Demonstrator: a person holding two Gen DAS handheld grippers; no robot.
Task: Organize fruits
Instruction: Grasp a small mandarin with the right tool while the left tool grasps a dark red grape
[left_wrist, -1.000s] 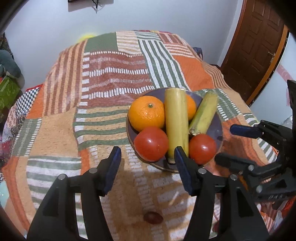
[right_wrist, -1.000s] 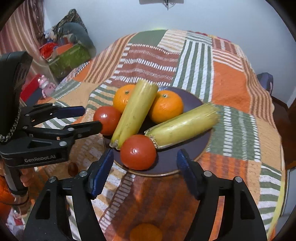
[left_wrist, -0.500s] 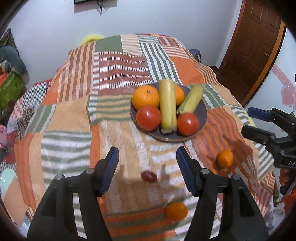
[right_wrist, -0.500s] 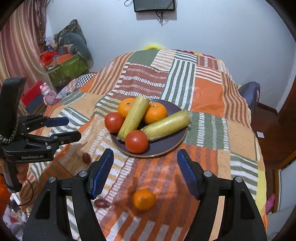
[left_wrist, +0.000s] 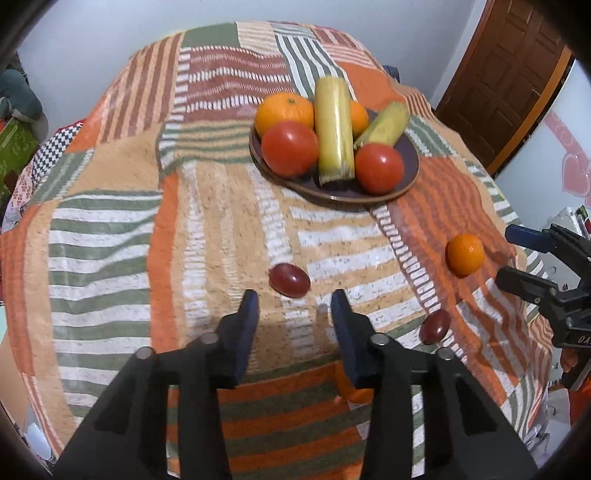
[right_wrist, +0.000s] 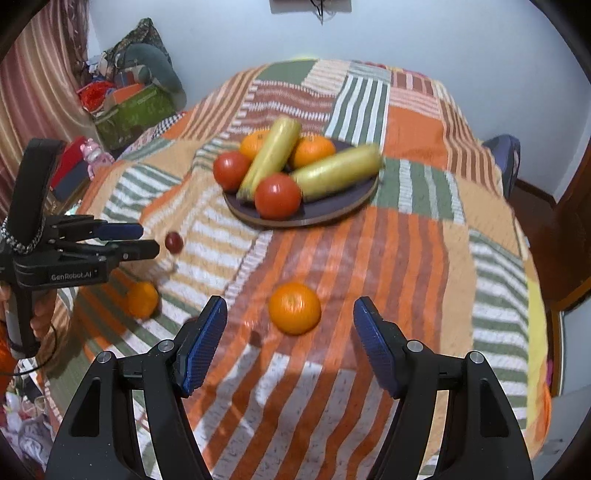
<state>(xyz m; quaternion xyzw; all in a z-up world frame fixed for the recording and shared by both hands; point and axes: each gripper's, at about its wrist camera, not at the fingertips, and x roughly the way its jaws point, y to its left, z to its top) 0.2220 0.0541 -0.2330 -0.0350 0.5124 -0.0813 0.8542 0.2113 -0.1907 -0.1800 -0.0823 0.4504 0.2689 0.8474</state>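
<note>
A dark round plate (left_wrist: 410, 173) (right_wrist: 332, 214) on the striped cloth holds two oranges, two tomatoes and two long yellow fruits. A dark red grape (left_wrist: 289, 279) (right_wrist: 173, 242) lies loose just ahead of my open, empty left gripper (left_wrist: 293, 310) (right_wrist: 144, 242). A loose orange (right_wrist: 294, 308) (left_wrist: 464, 254) lies between and just ahead of the open fingers of my right gripper (right_wrist: 290, 343) (left_wrist: 517, 254), which is empty. A second grape (left_wrist: 435, 326) and a second loose orange (right_wrist: 142, 299) lie near the table's front edge.
The patchwork cloth (left_wrist: 110, 240) covers the whole table and hangs over its edges. A wooden door (left_wrist: 517, 74) stands at the back right. Boxes and bags (right_wrist: 129, 107) are piled on the floor to the left. A blue chair (right_wrist: 504, 158) stands behind the table.
Both grippers have pulled back from the plate toward the front of the table and dropped lower. The left now faces the grape, the right faces the loose orange.
</note>
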